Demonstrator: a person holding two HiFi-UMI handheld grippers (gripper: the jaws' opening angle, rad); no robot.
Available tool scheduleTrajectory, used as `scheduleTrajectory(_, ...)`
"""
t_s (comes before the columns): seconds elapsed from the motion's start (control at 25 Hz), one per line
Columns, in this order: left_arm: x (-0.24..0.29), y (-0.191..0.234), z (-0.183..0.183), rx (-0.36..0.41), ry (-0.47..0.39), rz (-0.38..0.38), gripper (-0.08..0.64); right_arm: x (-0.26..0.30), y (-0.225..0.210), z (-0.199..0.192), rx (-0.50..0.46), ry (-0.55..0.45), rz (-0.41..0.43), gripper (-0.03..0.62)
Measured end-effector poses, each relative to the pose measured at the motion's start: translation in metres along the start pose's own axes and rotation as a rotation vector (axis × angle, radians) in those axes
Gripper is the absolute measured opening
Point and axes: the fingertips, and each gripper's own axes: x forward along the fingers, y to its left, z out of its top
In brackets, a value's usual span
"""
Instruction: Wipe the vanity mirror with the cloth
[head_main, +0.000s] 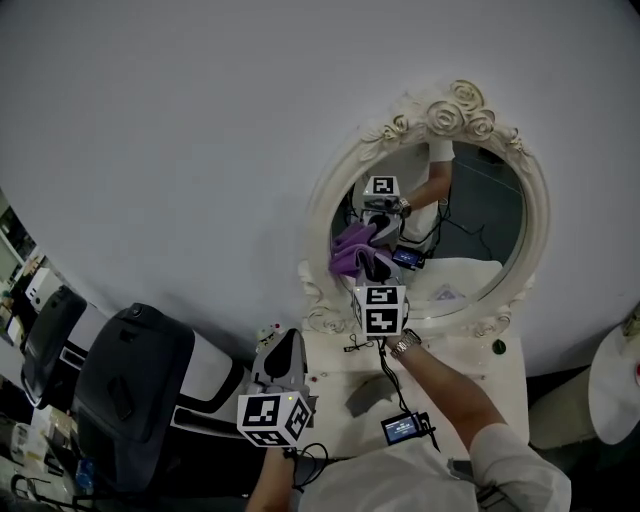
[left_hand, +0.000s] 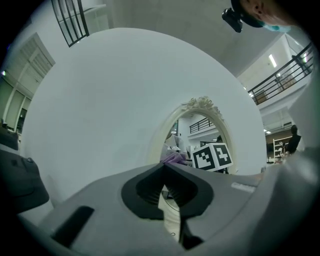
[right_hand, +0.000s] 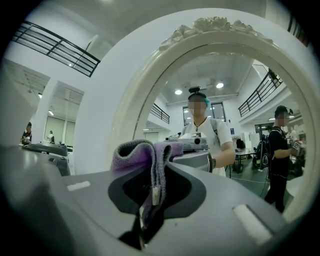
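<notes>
An oval vanity mirror (head_main: 482, 222) in an ornate white frame stands against the wall. My right gripper (head_main: 372, 264) is shut on a purple cloth (head_main: 351, 249) and holds it against the lower left of the glass. In the right gripper view the cloth (right_hand: 144, 156) is folded between the jaws, with the mirror frame (right_hand: 150, 85) close ahead. My left gripper (head_main: 289, 338) hangs lower, over the table's left end, apart from the mirror. Its jaws meet with nothing between them (left_hand: 164, 168). From there the mirror (left_hand: 202, 131) and the cloth (left_hand: 173, 158) show ahead.
The white vanity table (head_main: 470, 368) carries a small screen device (head_main: 403, 428), a grey object (head_main: 365, 397) and cables. Black office chairs (head_main: 135, 390) stand to the left. A white round object (head_main: 615, 385) sits at the right edge.
</notes>
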Motion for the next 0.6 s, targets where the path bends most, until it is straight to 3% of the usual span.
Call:
scheduleTrajectory(0.32,0.045,-0.067,-0.014,0.007,0.040,-0.194,-0.001,-0.028,-0.077,-0.018,-0.007,0.044,-0.074,0.066)
scheduleTrajectory(0.6,0.074,-0.119,-0.030,-0.005,0.077,-0.307,-0.001,-0.063,-0.151,-0.020,-0.004,0.033,-0.177,0.072)
